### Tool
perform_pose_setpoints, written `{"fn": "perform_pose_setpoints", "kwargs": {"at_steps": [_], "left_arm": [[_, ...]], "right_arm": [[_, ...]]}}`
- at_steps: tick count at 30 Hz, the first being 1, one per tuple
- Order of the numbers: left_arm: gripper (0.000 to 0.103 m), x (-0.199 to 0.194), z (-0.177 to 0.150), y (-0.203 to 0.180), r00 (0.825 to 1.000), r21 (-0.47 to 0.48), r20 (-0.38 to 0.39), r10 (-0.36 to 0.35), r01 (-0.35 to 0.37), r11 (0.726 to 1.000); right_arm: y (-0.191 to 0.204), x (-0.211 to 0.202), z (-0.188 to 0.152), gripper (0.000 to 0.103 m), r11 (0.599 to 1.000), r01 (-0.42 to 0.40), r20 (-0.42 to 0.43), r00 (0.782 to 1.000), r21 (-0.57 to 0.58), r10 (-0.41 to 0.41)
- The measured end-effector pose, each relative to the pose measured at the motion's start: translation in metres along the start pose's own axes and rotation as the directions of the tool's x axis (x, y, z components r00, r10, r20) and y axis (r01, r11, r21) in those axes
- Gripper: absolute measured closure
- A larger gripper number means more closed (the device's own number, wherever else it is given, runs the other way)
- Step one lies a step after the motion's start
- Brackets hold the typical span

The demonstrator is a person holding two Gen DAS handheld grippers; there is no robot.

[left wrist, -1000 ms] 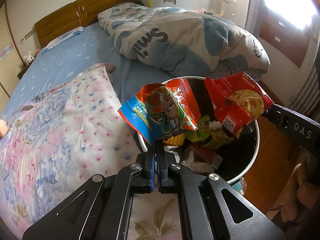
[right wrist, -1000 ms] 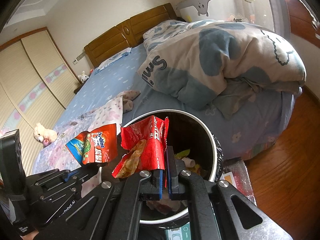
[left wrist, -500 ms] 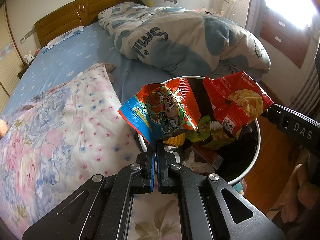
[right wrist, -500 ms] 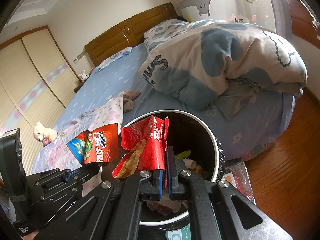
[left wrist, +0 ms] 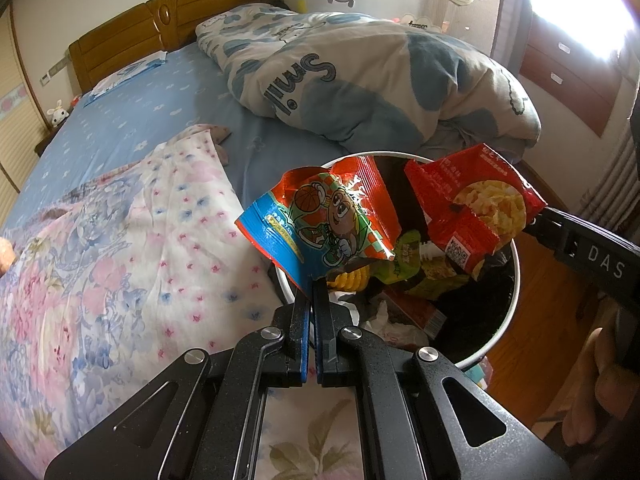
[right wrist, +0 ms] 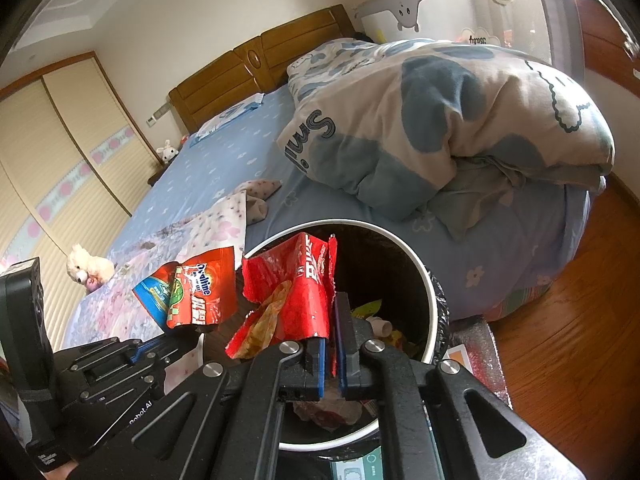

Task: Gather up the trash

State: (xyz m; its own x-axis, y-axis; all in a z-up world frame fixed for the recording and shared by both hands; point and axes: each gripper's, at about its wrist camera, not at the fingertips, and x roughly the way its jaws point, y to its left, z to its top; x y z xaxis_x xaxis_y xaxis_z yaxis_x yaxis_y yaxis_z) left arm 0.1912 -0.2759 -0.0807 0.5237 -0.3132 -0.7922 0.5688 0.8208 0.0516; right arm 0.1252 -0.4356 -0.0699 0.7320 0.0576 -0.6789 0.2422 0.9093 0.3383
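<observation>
A white-rimmed bin [left wrist: 513,292] with a black liner stands against the bed, with several wrappers [left wrist: 400,268] inside. My left gripper [left wrist: 312,292] is shut on the lower corner of a blue and orange cartoon snack wrapper [left wrist: 320,220], held upright over the bin's left rim. My right gripper [right wrist: 331,312] is shut on a torn red noodle wrapper [right wrist: 296,284], which hangs over the bin's mouth [right wrist: 424,280]. In the left wrist view the red wrapper [left wrist: 476,216] hangs from the right gripper's black arm [left wrist: 580,248]. The right wrist view shows the left gripper [right wrist: 176,336] and its wrapper [right wrist: 196,292] at lower left.
The bed's blue sheet [left wrist: 140,120] carries a bunched blue and white quilt [left wrist: 360,80] behind the bin and a floral blanket [left wrist: 100,260] to its left. Wooden floor [right wrist: 560,340] lies to the right. A plush toy [right wrist: 86,268] sits on the blanket. A hand [left wrist: 592,412] shows at lower right.
</observation>
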Motion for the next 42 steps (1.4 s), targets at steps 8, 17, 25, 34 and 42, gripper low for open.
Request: {"fn": "perform_pose_setpoints", "kwargs": {"at_steps": [8,17,25,34,42], "left_arm": [[0.102,0.000,0.000,0.000,1.000,0.001,0.000,-0.002,0.002,1.000],[0.092,-0.001,0.001,0.001,1.000,-0.008,-0.005,-0.002,0.002,1.000],[0.056,-0.016,-0.008,0.008,1.000,-0.023,0.007,0.016,-0.016,1.000],[0.042,-0.053,-0.041,0.029,0.999,-0.110,0.050,0.017,-0.012,0.994],[0.018,-0.113,-0.093,0.053,0.987,-0.211,0.153,0.052,-0.019,0.977]], "right_arm": [[-0.001,0.000,-0.001,0.097,1.000,-0.003,-0.005,1.000,-0.001,0.003],[-0.005,0.006,-0.002,0.094,1.000,-0.004,-0.035,0.999,0.005,0.004],[-0.009,0.002,-0.004,0.059,1.000,0.010,-0.049,0.999,0.023,-0.008],[-0.001,-0.027,-0.014,0.036,0.999,-0.003,-0.007,1.000,0.033,0.003],[0.026,-0.067,-0.044,0.021,0.999,-0.042,0.053,0.998,0.032,0.041]]}}
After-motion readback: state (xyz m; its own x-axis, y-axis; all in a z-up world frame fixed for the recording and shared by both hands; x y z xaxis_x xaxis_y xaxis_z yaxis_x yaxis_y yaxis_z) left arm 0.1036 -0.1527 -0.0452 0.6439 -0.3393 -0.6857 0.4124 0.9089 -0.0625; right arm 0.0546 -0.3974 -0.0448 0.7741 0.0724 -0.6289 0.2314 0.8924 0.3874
